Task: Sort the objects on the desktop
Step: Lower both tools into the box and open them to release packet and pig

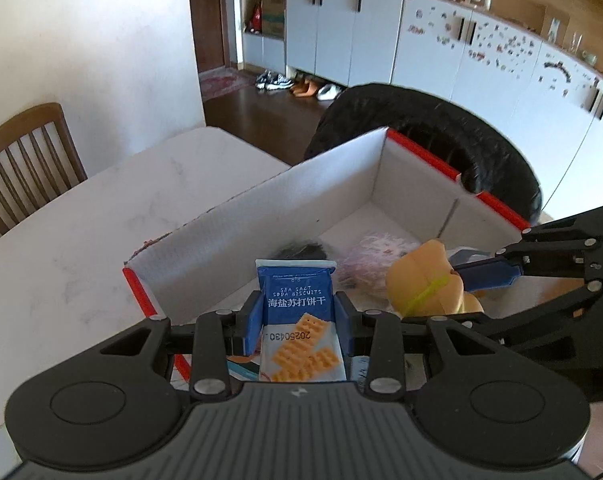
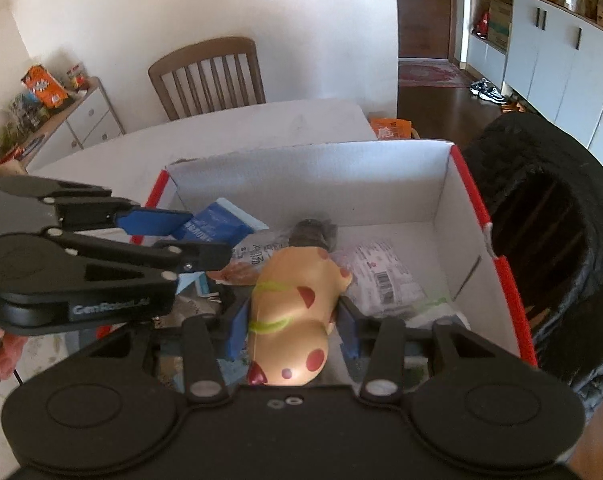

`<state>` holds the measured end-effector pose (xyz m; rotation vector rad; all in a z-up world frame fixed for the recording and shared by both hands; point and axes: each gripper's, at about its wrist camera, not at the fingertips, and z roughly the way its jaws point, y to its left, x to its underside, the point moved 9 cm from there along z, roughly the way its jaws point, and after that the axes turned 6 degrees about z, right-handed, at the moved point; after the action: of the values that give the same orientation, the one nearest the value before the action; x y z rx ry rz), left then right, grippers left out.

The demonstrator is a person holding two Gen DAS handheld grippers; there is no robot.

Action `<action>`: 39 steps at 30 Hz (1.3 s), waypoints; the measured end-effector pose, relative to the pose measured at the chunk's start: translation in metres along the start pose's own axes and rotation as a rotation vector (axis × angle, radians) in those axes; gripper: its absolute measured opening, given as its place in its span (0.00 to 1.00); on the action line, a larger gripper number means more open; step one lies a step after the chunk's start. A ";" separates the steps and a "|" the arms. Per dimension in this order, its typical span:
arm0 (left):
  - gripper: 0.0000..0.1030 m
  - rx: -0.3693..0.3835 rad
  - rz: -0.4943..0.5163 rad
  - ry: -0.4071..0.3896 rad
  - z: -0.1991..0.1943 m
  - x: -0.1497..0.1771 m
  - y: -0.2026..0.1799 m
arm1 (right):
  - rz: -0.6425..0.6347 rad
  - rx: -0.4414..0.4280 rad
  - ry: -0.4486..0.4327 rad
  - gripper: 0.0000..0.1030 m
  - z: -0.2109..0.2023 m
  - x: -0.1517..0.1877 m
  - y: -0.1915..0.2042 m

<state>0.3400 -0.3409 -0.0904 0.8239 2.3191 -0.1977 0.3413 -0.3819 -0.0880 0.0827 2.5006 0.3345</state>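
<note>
1. The left claw [image 1: 299, 322] is partly closed, its blue pads clamping a blue-and-white soda biscuit packet [image 1: 301, 320] above the white cardboard box with red edges [image 1: 261, 216], which sits at the white marble surface's [image 1: 101, 216] far edge.
2. The right claw [image 2: 291, 322] grips a tan spotted soft toy [image 2: 297, 312] over the same box.
3. Only the right view shows a barcoded plastic packet [image 2: 385, 276] (lying near the box's right wall).

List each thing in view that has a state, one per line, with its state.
Left gripper: shut on the biscuit packet.
Biscuit packet: held upright over the box, sealed.
Right gripper: shut on the spotted toy.
Spotted toy: held above the box contents.
Cardboard box: open-topped, partly filled.
Labelled plastic bag: lying flat inside the box.
Wooden chair: unoccupied, behind the table.
</note>
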 end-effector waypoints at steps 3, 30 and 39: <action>0.35 -0.006 0.018 0.023 0.013 0.002 0.003 | -0.015 0.004 0.020 0.43 0.012 -0.001 -0.003; 0.35 0.063 -0.001 0.175 0.059 0.011 0.007 | -0.173 0.021 0.142 0.47 0.053 0.013 -0.004; 0.53 0.060 0.025 0.160 0.055 0.011 0.002 | -0.185 -0.001 0.138 0.61 0.048 0.017 -0.004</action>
<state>0.3647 -0.3531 -0.1396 0.9278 2.4607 -0.1976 0.3554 -0.3726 -0.1365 -0.1767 2.6192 0.2719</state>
